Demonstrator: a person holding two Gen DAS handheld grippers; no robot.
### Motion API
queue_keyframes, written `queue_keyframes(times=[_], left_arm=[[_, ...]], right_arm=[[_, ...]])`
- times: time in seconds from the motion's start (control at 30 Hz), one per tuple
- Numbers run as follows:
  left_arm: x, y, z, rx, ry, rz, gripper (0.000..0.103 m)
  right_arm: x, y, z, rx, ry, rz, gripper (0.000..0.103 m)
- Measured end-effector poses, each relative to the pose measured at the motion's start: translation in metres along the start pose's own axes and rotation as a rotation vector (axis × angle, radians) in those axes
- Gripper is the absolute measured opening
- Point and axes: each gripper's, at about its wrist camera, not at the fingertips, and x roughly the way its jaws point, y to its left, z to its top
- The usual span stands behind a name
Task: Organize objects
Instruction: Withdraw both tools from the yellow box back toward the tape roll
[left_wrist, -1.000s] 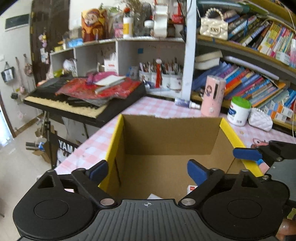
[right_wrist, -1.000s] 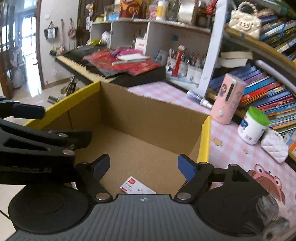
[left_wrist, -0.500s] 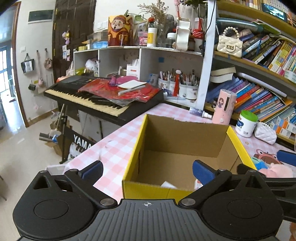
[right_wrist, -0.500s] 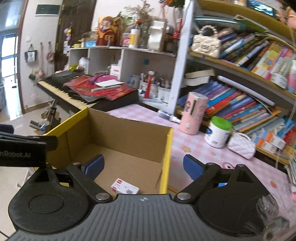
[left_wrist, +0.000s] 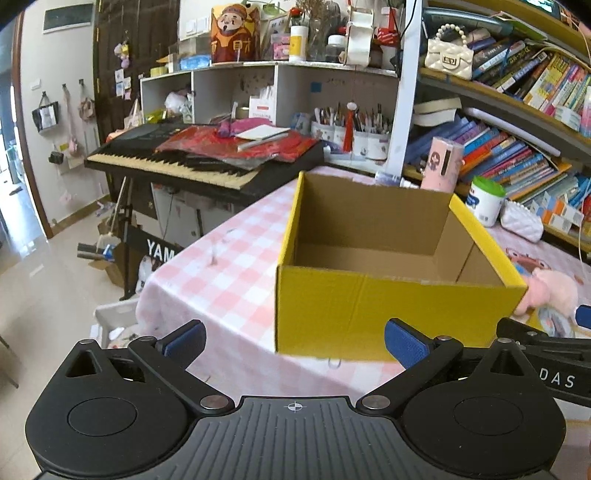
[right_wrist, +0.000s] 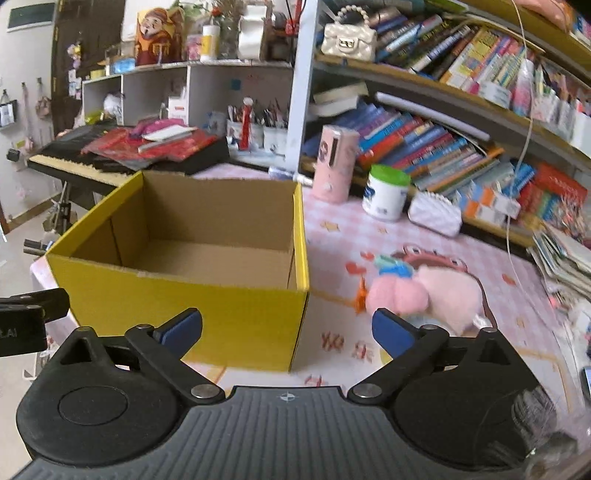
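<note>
Both grippers are empty: left gripper (left_wrist: 293, 338) fingers spread wide, right gripper (right_wrist: 287, 330) fingers opening with nothing between. The yellow box (right_wrist: 192, 314) looks empty from here. Pink plush (right_wrist: 428, 291) sits on the table beside it, jar (right_wrist: 386, 192) further back, so most sorting's left.

the front wall of the yellow box (left_wrist: 369, 310) hides most of its floor, so i cannot tell what is inside. the box corner hides part of the pink plush toy (left_wrist: 550, 291), and the toy looks blurry. the words on the books (right_wrist: 413, 144) are too small to read. the stack of papers (right_wrist: 565, 258) is cut off by the picture's right edge. the keyboard (left_wrist: 177, 162) is partly covered by red things.
</note>
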Motion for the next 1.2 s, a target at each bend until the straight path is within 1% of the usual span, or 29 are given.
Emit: queue_keyframes(times=[0.1,0.23,0.37,0.6,0.77,0.97,1.2], left_arm=[[-0.005,0.006,-0.009,0.017,0.022,0.017,0.103],[-0.012,0.014,-0.019,0.027,0.046,0.008,0.103],[-0.018,0.017,-0.029,0.056,0.074,0.037,0.103],[-0.034,0.018,-0.046,0.117,0.074,0.036,0.103],[-0.042,0.015,-0.056,0.158,0.089,0.017,0.103],[-0.052,0.01,-0.065,0.194,0.084,-0.011,0.103],[-0.054,-0.002,-0.069,0.232,0.098,-0.068,0.103]], right_arm=[[-0.008,0.008,-0.012,-0.008,0.022,-0.019,0.101],[-0.023,0.016,-0.027,-0.01,0.039,-0.033,0.102],[-0.037,0.022,-0.038,-0.001,0.045,-0.048,0.103],[-0.059,0.025,-0.054,0.027,0.054,-0.076,0.103],[-0.071,0.027,-0.067,0.043,0.064,-0.096,0.103],[-0.083,0.027,-0.082,0.061,0.084,-0.115,0.103],[-0.094,0.02,-0.096,0.078,0.108,-0.152,0.103]])
